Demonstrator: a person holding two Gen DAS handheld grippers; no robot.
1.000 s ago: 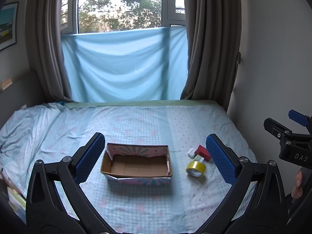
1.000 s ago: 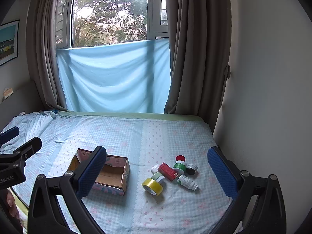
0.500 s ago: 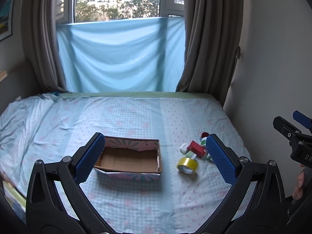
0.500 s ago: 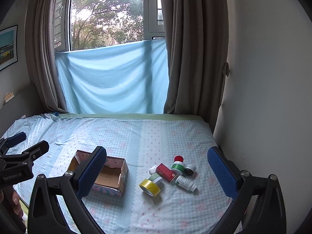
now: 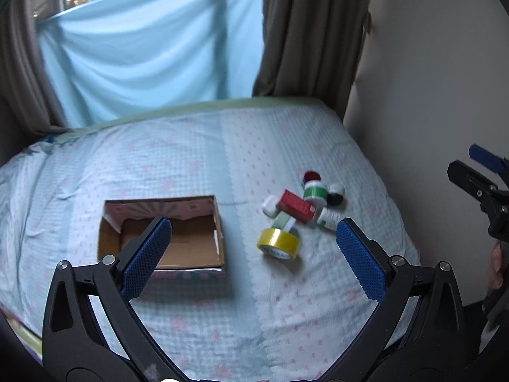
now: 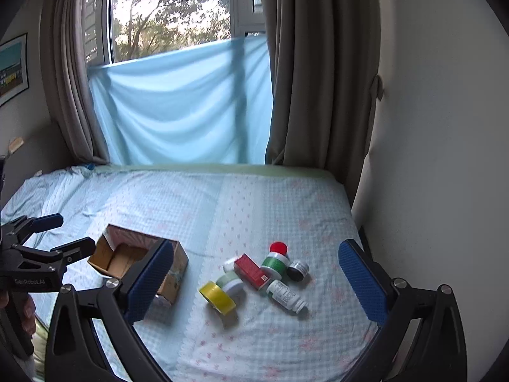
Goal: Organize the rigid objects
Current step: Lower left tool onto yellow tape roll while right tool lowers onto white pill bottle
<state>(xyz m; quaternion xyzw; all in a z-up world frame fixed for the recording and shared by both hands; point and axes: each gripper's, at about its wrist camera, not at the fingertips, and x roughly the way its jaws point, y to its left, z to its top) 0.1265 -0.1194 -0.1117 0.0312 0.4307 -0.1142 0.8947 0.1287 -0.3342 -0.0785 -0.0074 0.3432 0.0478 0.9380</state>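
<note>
1. The bed [image 6: 286, 210], in a pale blue checked sheet, fills the lower half of both views and carries everything; nothing on it has shifted over the last second, only the cameras have
2. The cardboard box [image 5: 165, 232] sits open and empty at about 9 o'clock of the clutter, well apart from it; in the left wrist view it has slid from centre toward 8 o'clock, so that claw has swung right, toward the pile
3. The left claw [image 5: 251, 245] is spread wide and holds nothing; a second ago it framed the box, now its gap takes in the yellow tape roll [image 5: 279, 243]. That reads as the first pick being lined up
4. The right claw [image 6: 254, 280] also gapes empty, and it has dropped closer, so the pile looms larger between its pads
5. The pile lies at 3 o'clock of the box: tape roll nearest, a red carton [image 6: 251, 270] lying across a white-and-green tub [image 6: 230, 281], a green-banded jar [image 6: 274, 264] and a white bottle [image 6: 286, 296] on its side, a small dark-capped jar [image 6: 298, 270] and a red cap [image 6: 278, 248] at 12 o'clock
6. Judged from this, no object is boxed yet; sorting is at its opening reach
</note>
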